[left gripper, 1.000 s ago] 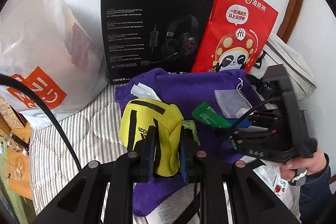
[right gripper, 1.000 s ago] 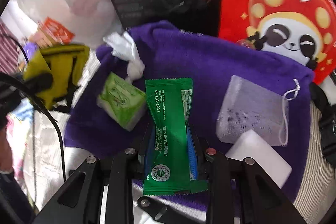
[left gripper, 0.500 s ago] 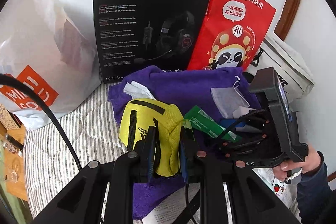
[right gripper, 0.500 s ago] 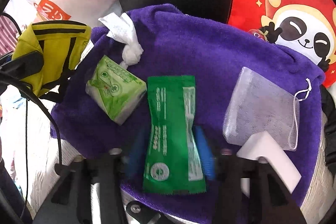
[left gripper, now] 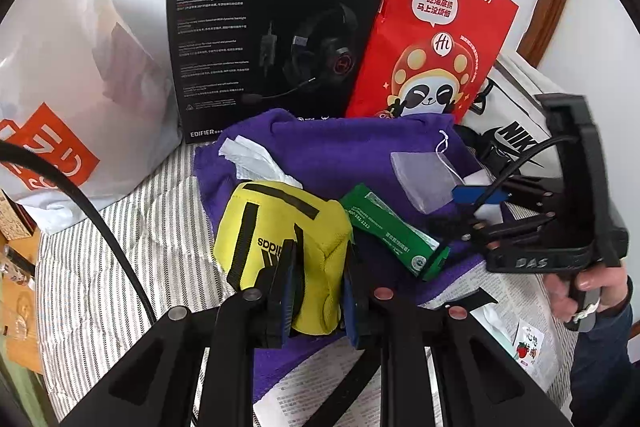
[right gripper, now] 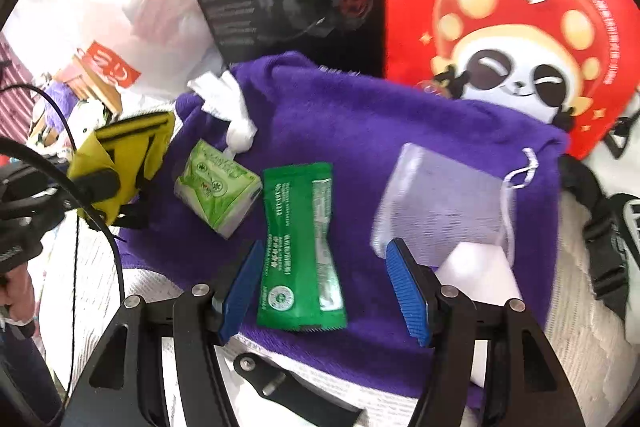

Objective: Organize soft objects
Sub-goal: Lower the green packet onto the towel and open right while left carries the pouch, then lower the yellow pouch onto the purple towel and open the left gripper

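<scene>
We see the left claw (left gripper: 318,283) clamped on a yellow pouch (left gripper: 280,227), its two blue pads pressing into the fabric from either side. The pouch is held just above the near left edge of a purple towel (left gripper: 340,151) that is spread over a striped bed cover (left gripper: 120,247).

Our right claw (right gripper: 326,287) stands wide apart and holds nothing. A green packet (right gripper: 300,247) lies flat on the towel between its two blue pads, touching neither that we can tell. Just left of the packet and a little further from this claw sits a small green tissue pack (right gripper: 216,183). Beyond that, at the towel's far left corner, lies a crumpled white tissue (right gripper: 228,103). To the right of the claw are a see-through mesh bag (right gripper: 440,207) with a white drawstring and, nearer, a white block (right gripper: 476,271) partly under its lower corner.

Behind the towel, a black headset box (left gripper: 272,27) and a red paper bag (left gripper: 432,39) stand upright against the wall. A white plastic bag (left gripper: 80,75) sits far left of the left claw.
</scene>
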`<move>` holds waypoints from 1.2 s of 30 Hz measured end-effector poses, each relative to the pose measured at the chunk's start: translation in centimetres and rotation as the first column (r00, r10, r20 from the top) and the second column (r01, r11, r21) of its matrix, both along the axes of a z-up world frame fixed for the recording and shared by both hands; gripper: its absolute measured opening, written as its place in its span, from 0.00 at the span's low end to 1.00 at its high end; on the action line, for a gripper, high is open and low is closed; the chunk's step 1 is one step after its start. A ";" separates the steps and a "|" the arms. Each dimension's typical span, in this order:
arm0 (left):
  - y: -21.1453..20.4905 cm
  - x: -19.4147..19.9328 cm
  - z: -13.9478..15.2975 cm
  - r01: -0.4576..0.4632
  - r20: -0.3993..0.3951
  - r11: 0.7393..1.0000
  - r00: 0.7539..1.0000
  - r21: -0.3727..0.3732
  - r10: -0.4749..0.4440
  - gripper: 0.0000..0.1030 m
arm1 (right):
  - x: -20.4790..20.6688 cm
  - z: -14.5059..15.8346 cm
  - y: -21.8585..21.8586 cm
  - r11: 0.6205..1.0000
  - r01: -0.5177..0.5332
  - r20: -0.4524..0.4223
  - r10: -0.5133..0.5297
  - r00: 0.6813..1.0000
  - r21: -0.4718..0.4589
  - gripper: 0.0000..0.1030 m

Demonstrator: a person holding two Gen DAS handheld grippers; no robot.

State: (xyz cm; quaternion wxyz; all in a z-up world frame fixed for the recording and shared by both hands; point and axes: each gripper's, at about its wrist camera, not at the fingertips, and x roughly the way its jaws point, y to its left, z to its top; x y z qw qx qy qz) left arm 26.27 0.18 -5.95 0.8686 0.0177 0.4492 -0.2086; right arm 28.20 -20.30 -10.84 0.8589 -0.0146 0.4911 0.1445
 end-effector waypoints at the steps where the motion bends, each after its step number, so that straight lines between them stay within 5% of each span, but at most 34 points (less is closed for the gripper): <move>1: -0.1 -0.1 0.1 -0.001 0.003 1.000 1.000 -0.001 0.001 0.19 | -0.3 0.5 -0.5 1.000 0.007 0.008 -0.007 1.000 0.004 0.65; 17: -4.8 4.5 2.0 0.063 0.052 0.998 0.997 0.008 -0.064 0.19 | -2.8 4.1 -6.0 0.995 0.090 0.108 -0.095 0.990 0.050 0.67; 25: -9.8 9.1 -2.2 0.100 -0.019 0.992 0.995 0.081 -0.099 0.19 | -3.1 4.0 -7.8 0.990 0.125 0.109 -0.131 0.985 0.064 0.70; 36: -12.8 10.2 -5.2 0.155 -0.073 0.986 0.986 0.063 -0.150 0.31 | -2.0 2.7 -7.5 0.989 0.098 0.104 -0.110 0.988 0.113 0.70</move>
